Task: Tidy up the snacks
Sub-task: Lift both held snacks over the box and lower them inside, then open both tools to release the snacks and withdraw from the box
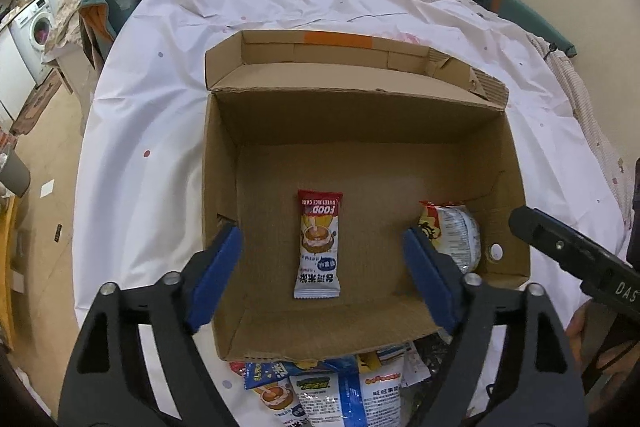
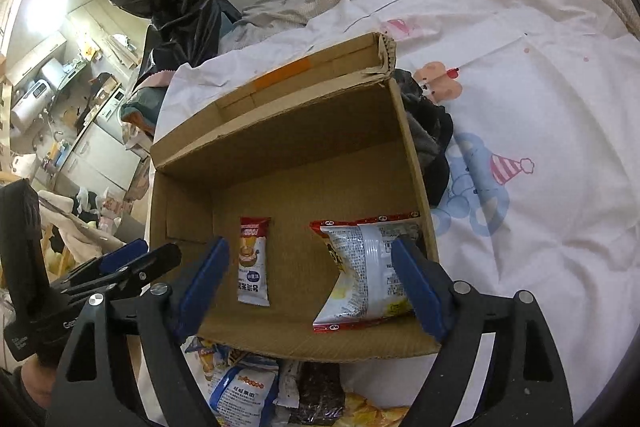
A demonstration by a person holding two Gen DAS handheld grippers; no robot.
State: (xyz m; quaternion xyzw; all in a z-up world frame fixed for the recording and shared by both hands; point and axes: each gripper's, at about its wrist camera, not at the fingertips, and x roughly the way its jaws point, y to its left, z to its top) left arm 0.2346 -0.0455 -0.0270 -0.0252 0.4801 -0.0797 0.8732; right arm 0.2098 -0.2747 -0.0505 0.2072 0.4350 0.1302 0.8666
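**Snack Transfer: Box Partly Loaded, Both Grippers Empty**

Hovering above the near rim of the cardboard box, the left gripper had its blue fingers spread wide with nothing between them. The right gripper was likewise spread wide and held nothing; its right finger stood in front of the large snack bag, but the pictures did not show any contact.

Two items lay flat on the box floor. The rice cake packet lay near the floor's centre, directly ahead of the left gripper and between its finger lines. Its long axis ran near-to-far, parallel to the fingers, with the red end pointing to the far wall and the white crimped end toward the gripper. The large snack bag lay in the right near corner, close to the right wall, with its long axis also running roughly near-to-far, its red-trimmed end away from the gripper.

The remaining snack pile lay on the white sheet just outside the near wall, below and slightly behind both sets of fingertips. In the left wrist view the pile sat nearly centred under the left gripper; in the right wrist view it sat toward the left finger. Judged from this, either gripper had to draw back and drop to reach the pile, and the left one looked better placed
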